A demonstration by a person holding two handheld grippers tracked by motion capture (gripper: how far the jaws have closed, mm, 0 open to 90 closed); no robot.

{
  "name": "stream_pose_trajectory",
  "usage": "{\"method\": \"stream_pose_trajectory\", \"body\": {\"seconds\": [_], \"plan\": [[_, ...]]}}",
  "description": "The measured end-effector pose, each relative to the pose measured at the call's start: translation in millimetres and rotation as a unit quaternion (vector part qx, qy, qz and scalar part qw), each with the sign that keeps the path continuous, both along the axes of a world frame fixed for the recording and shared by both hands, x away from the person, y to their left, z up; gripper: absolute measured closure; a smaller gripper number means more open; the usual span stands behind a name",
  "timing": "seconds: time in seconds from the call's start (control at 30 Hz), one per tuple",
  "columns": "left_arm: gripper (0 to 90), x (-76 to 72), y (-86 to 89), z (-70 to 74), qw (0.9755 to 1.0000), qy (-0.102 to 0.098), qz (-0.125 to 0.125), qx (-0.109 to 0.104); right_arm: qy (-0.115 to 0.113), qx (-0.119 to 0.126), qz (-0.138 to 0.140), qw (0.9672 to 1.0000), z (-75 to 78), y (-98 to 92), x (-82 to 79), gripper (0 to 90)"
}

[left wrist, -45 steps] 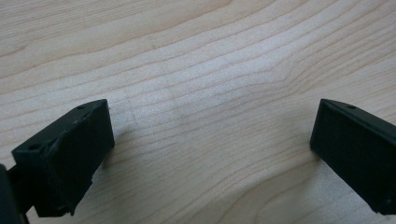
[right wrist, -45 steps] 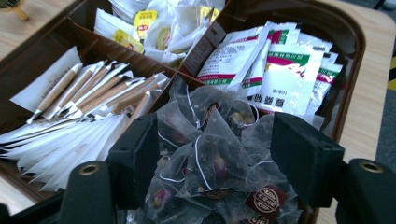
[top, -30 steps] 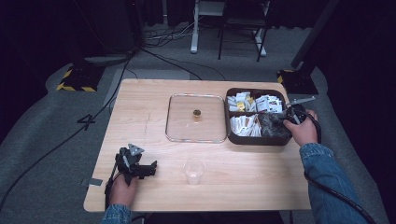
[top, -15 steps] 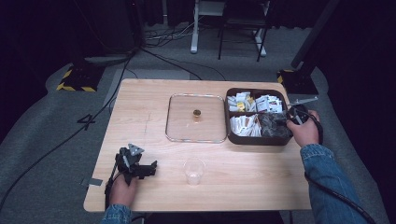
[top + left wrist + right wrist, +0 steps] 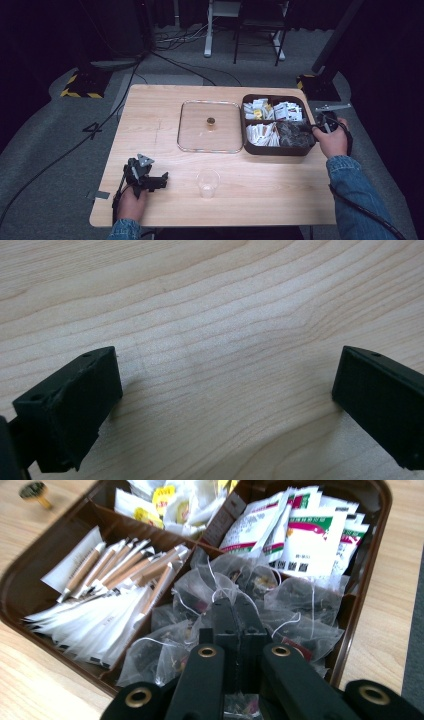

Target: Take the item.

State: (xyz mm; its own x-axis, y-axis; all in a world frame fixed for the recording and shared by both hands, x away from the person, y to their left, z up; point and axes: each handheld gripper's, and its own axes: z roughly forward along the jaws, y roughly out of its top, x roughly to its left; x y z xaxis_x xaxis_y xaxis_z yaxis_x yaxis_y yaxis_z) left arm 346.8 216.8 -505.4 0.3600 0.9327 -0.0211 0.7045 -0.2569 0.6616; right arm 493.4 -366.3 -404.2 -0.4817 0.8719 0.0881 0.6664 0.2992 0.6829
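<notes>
The right gripper (image 5: 234, 611) has just been closing; its jaws now meet over the mesh tea bags (image 5: 280, 605) in the near right compartment of the brown tray (image 5: 274, 149), at the table's right side. Whether a bag's string is pinched, I cannot tell. The left gripper (image 5: 225, 390) rests wide open on the table (image 5: 210, 315), near left, holding nothing

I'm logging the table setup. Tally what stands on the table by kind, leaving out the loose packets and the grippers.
Brown divided tray: 1
Clear lid with a knob: 1
Clear plastic cup: 1
Total: 3
</notes>
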Motion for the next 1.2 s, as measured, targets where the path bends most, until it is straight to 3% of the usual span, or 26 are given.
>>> {"method": "stream_pose_trajectory", "body": {"seconds": [0.23, 0.33, 0.53, 0.83, 1.07, 1.2], "plan": [[0.0, 0.0, 0.0, 0.0, 1.0000, 0.000, 0.000, 0.000, -0.033, 0.044, 0.013, 0.9984, 16.2, -1.5, -10.4, 90.0], [0.0, 0.0, 0.0, 0.0, 1.0000, 0.000, 0.000, 0.000, -0.053, 0.067, 0.027, 0.9960, 29.1, 0.8, -19.0, 90.0], [0.0, 0.0, 0.0, -0.1, 1.0000, 0.000, 0.000, 0.000, -0.075, 0.087, 0.047, 0.9923, 44.5, 6.9, -32.4, 90.0], [0.0, 0.0, 0.0, 0.0, 1.0000, 0.000, 0.000, 0.000, -0.099, 0.101, 0.078, 0.9868, 61.0, 19.1, -49.6, 90.0], [0.0, -0.1, -0.2, -0.1, 1.0000, 0.000, 0.001, -0.002, -0.100, 0.103, 0.092, 0.9853, 66.6, 29.0, -57.7, 90.0], [0.1, -1.4, 0.4, -0.2, 1.0000, -0.001, 0.000, -0.002, -0.107, 0.104, 0.123, 0.9811, 72.4, 46.0, -66.8, 90.0]]}}
